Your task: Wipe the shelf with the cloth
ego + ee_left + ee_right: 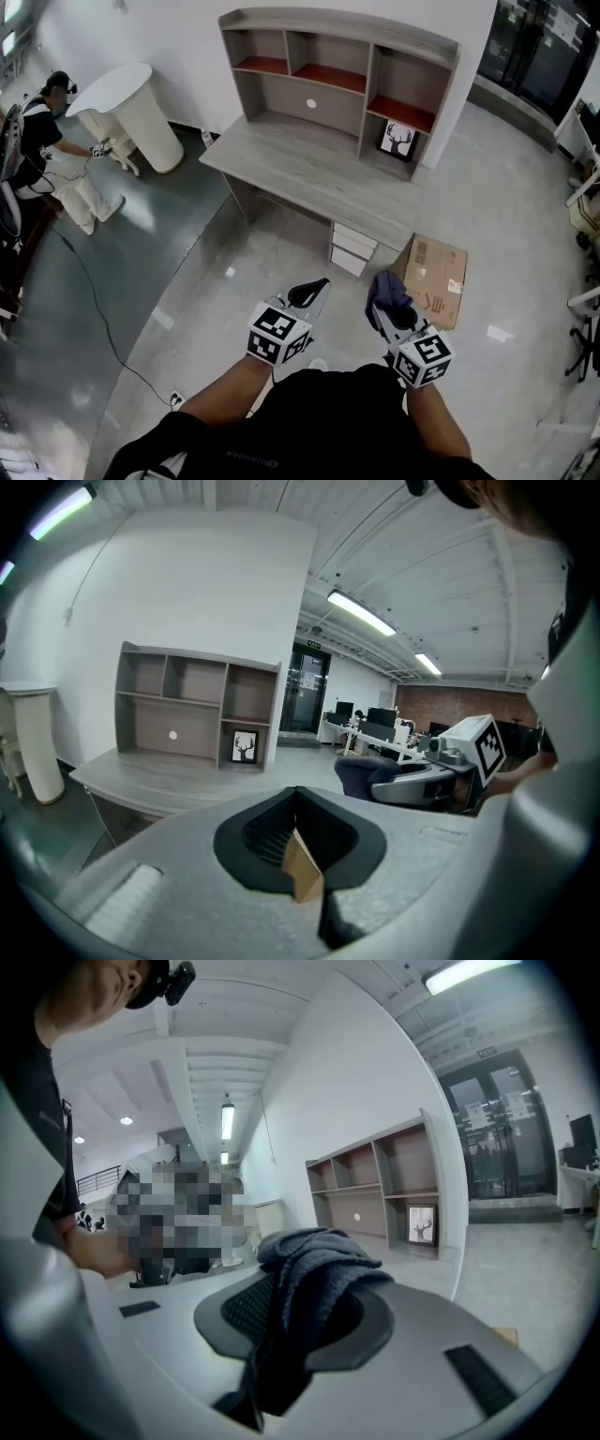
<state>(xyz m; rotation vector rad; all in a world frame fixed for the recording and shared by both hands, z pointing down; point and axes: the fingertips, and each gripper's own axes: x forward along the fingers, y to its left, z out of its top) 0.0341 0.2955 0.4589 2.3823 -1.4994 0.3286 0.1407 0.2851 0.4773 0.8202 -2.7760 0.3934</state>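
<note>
Cloth (314,1274): dark blue-grey, nubbly weave, bunched in folds, right claw (382,317) clamped on it. Left claw (315,291) clenched.

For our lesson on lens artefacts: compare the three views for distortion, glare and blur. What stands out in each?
Head view: the shelf has bowed edges, and the glossy floor carries pale glare. Left gripper view: rounded dark corners from the wide lens; the ceiling light is blown out. Right gripper view: the same dark corners, a mosaic patch at left, the cloth fairly sharp.
</note>
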